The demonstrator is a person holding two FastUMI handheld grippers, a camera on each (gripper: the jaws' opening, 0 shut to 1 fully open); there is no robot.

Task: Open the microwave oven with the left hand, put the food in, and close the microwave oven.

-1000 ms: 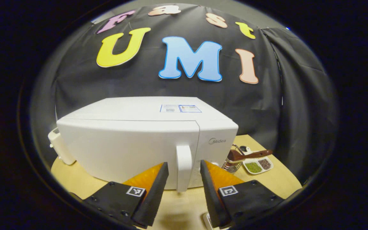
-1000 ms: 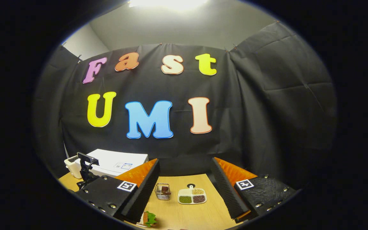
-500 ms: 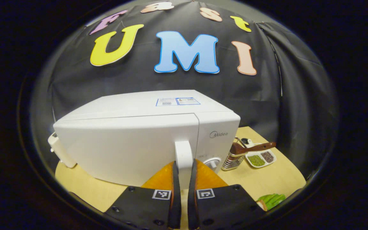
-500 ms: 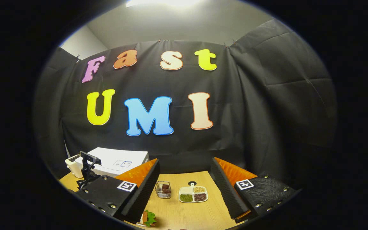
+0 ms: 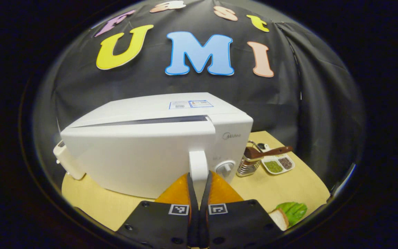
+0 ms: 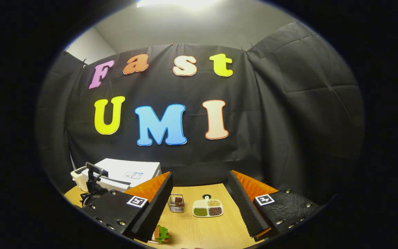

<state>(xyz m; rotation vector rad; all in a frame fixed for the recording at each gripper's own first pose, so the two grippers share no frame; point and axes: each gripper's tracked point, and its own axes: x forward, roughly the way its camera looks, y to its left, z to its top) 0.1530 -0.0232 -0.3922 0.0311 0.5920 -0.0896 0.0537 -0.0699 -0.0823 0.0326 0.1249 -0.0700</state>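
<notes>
Door cracked, my left gripper (image 5: 198,180) clamped on the handle (image 5: 198,162)

The microwave (image 5: 150,152) stood on the table (image 5: 282,190); sandwich (image 5: 288,214) right of it; my right gripper (image 6: 199,197) hung wide, empty; best to pull along the door's arc, grip firm.

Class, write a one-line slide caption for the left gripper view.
Left gripper shut on the handle of the white microwave, door slightly ajar, sandwich waiting on the table.
</notes>
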